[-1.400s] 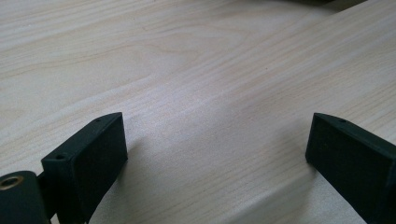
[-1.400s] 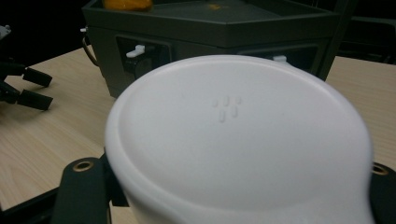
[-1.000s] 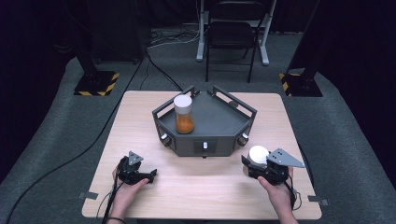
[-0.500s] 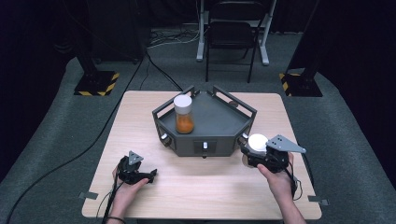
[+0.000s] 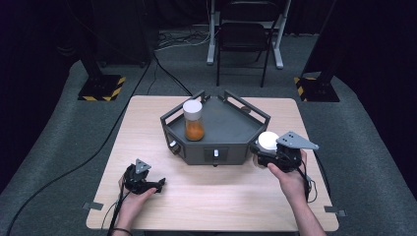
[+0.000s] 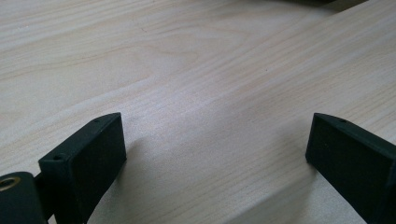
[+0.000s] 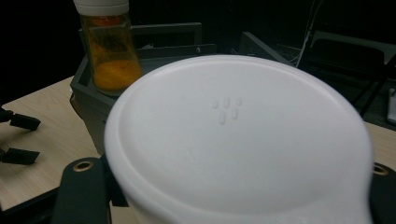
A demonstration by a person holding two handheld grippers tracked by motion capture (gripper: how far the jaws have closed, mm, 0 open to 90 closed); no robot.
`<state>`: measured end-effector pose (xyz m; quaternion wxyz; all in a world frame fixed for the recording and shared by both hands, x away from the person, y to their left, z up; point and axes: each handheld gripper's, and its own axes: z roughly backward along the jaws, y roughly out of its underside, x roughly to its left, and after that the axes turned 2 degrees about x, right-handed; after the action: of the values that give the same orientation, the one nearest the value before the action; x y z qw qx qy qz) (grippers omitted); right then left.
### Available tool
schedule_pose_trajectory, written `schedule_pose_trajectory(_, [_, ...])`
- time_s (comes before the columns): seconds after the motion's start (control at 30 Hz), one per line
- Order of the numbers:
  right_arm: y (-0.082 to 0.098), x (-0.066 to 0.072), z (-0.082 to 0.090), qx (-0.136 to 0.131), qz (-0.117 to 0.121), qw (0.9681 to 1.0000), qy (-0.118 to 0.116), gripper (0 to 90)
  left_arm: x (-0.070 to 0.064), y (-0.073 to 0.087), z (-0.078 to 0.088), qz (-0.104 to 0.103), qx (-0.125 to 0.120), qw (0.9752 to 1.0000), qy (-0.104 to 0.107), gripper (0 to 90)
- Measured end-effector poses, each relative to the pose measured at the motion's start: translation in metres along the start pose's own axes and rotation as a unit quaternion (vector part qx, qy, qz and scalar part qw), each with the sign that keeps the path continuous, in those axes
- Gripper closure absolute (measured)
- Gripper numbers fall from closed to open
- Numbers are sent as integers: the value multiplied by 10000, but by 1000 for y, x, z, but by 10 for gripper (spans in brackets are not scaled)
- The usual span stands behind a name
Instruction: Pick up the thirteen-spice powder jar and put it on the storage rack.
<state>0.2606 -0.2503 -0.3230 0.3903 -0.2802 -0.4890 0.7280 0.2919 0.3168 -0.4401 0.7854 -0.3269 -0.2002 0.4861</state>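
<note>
While we hold the white-capped jar point(image 5: 268, 141) pinched in our right gripper point(image 5: 265, 152), it hangs just above the table point(image 5: 206, 206) at the near right corner of the dark tray point(image 5: 231, 123), almost touching the tray's wall. From the right gripper view the white cap point(image 7: 238, 135) fills most of the frame, with the black jaws squeezing the jar below it on both sides. Our left gripper point(image 5: 156, 184) rests on the table at the near left, jaws spread wide with only bare wood between them.

Inside the tray, toward its far left, stands a second jar point(image 5: 193, 120) with orange powder and a white cap, upright.

Our guess is that the held jar goes into the tray. The main risk is the tray's wall: if we move across without enough height, the jar's bottom may catch the rim and twist in the jaws or slip out. Since the cap hides the jar's body from us, we cannot tell how deep the grip sits; a shallow pinch could let it tilt. Setting it down too far left might knock the orange jar over.
</note>
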Motion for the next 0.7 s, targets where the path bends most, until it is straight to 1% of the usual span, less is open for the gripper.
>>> schedule_pose_trajectory(0.03, [-5,0,-2,12,6,10000,-20,294,0,0,0,0,-1,10000,0,47])
schedule_pose_trajectory(0.2, [-12,1,-5,-11,51,10000,-31,294,0,0,0,0,0,10000,-1,47])
schedule_pose_trajectory(0.33, [-23,1,-10,4,102,9999,-69,294,0,0,0,-1,4,10000,-4,46])
schedule_pose_trajectory(0.5, [-33,2,-17,19,168,9998,-53,294,0,0,0,2,4,10000,-7,46])
schedule_pose_trajectory(0.7, [-42,3,-23,-4,157,9999,-23,295,0,0,0,1,6,10000,-6,46])
